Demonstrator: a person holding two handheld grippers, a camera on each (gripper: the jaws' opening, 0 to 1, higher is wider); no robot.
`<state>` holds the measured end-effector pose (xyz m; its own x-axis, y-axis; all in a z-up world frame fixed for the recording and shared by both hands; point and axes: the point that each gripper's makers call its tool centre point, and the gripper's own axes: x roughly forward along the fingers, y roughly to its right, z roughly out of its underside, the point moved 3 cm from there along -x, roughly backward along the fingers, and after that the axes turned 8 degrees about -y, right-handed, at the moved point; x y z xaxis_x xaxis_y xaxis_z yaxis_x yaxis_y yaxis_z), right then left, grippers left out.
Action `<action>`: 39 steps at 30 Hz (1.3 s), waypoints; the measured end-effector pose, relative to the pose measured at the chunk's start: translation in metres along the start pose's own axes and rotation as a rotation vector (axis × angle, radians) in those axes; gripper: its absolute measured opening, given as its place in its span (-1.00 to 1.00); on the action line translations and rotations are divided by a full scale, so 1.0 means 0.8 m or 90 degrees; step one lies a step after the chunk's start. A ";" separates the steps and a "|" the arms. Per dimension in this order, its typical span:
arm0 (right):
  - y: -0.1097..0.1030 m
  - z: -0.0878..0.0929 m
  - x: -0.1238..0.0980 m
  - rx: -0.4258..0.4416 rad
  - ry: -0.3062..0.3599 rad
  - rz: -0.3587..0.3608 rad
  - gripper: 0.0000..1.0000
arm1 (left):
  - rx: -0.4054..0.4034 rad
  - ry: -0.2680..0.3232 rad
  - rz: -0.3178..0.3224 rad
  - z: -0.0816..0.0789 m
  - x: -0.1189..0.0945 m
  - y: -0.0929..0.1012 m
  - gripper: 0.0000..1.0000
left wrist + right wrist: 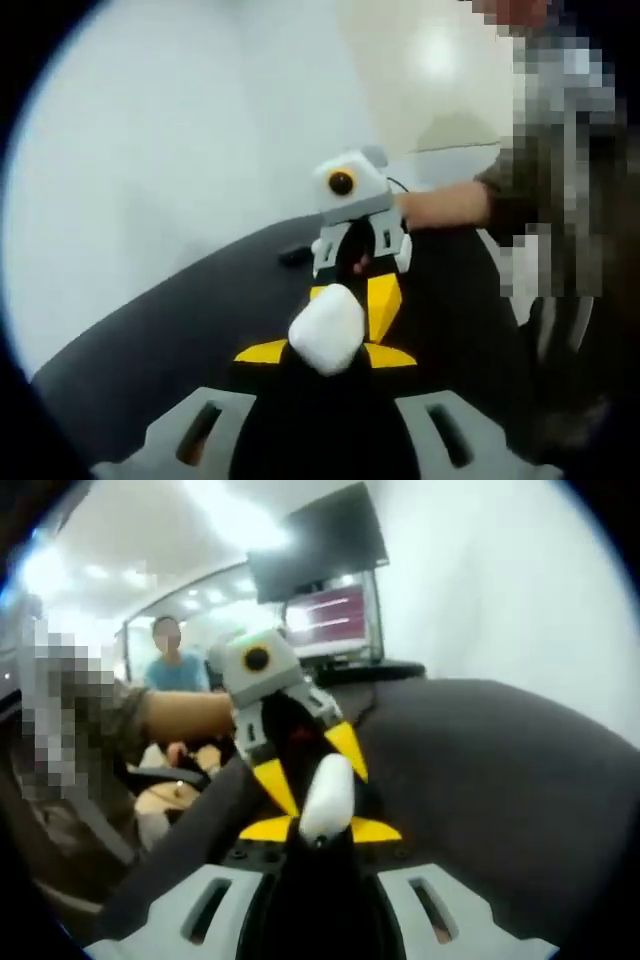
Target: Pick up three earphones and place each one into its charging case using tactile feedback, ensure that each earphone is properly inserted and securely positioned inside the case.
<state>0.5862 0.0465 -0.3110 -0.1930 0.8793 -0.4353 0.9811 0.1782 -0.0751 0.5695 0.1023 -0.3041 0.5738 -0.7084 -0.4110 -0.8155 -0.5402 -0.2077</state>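
A white rounded piece (326, 330) sits between the yellow tips of my left gripper (326, 352), which is shut on it. Whether it is a case or an earphone I cannot tell. My right gripper (358, 285) comes in from beyond, its yellow jaws set against the far side of the piece. In the right gripper view the same white piece (327, 798) stands upright at my right gripper (320, 830), whose tips close on its base. The left gripper (310, 765) flanks its upper part. Both hang above a dark table (180, 320). A small black item (293, 255) lies on it.
A person's sleeve and hand (450, 205) hold the right gripper. A white wall (180, 130) lies beyond the table edge. Monitors (325, 565) stand behind the dark table (480, 770), and another person (172, 660) is at the back left.
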 end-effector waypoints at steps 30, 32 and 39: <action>0.015 -0.002 0.004 -0.037 -0.015 0.123 -0.11 | -0.198 0.313 -0.251 -0.033 -0.102 -0.103 -0.11; 0.016 -0.003 0.004 -0.026 -0.024 0.129 -0.11 | -0.200 0.324 -0.239 -0.037 -0.101 -0.101 -0.05; 0.012 -0.001 -0.002 0.023 -0.043 0.214 -0.14 | -0.161 0.371 -0.180 -0.063 -0.090 -0.071 0.30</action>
<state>0.5961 0.0471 -0.3106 0.1409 0.8545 -0.4999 0.9898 -0.1335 0.0508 0.5783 0.1607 -0.2178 0.7660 -0.6153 0.1860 -0.6271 -0.7789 0.0060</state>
